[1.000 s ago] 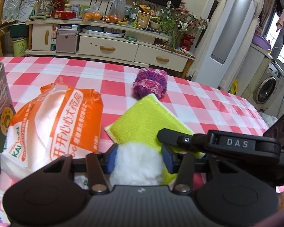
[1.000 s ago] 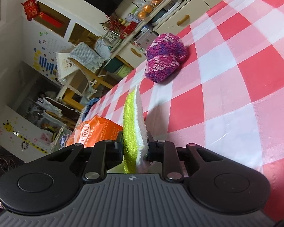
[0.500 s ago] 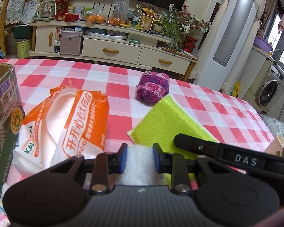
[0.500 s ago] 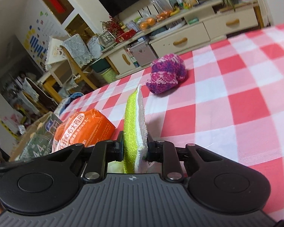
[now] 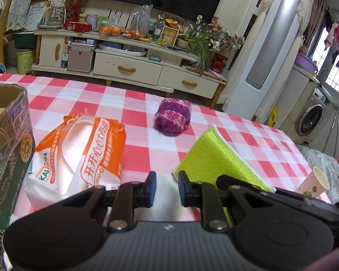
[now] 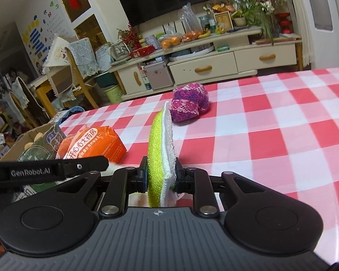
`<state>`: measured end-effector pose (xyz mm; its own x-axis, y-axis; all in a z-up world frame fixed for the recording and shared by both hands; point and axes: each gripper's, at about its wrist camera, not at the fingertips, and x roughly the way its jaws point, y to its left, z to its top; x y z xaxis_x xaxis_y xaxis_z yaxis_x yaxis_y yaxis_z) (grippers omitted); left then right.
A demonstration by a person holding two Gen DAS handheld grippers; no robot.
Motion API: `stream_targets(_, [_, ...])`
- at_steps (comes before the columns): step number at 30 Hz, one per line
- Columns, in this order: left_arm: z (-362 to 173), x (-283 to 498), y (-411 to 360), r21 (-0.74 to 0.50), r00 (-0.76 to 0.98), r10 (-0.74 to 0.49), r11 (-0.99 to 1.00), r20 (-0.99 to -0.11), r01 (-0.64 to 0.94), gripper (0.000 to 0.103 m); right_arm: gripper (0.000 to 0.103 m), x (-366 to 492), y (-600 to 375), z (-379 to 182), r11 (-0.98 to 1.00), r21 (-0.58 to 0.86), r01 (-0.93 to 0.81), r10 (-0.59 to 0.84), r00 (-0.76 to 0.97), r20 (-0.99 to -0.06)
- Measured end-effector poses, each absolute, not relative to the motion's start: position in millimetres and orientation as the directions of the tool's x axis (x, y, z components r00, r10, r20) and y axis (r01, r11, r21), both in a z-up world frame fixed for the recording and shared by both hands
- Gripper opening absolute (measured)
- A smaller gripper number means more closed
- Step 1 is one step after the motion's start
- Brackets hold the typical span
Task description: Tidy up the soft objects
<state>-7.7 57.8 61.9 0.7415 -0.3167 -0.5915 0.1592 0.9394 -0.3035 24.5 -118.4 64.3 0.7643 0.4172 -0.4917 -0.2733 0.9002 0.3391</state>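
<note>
- Left wrist view: the left gripper (image 5: 167, 186) is clamped on a white fluffy piece (image 5: 166, 199), pads pressing in from both sides, low over the checked worktop (image 5: 255, 135).
- Same view, taking the purple knitted ball (image 5: 173, 117) as our marker: it sits alone on the cloth; the orange-and-white packet (image 5: 79, 155) lies nearer the camera and to its left, well apart from it.
- Nearer than the ball and to its right, the yellow-green sponge cloth (image 5: 219, 160) slopes up off the worktop, its near end lost behind the right gripper's black frame.
- A cardboard box (image 5: 6, 140) stands at the far left, beyond the packet.
- Right wrist view: the right gripper (image 6: 160, 176) is shut tight on the sponge cloth (image 6: 160, 149), held on edge, green face left, white face right.
- The knitted ball (image 6: 189, 106) lies just beyond the cloth's top edge; whether they touch, can't tell.
- Left of it, the packet (image 6: 92, 144) and box (image 6: 38, 140).
</note>
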Motion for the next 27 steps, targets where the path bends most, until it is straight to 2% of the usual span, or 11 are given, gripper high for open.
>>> stream_targets(12, [76, -22, 65, -0.34, 0.755, -0.359, 0.921, -0.549, 0.191, 0.018, 0.025, -5, -118, 67, 0.935, 0.268, -0.231, 0.337, 0.81, -0.48])
stream_targets(27, [85, -39, 79, -0.382, 0.753, -0.412, 0.895, -0.513, 0.23, 0.018, 0.025, -34, -122, 67, 0.951, 0.249, -0.183, 0.283, 0.838, -0.467])
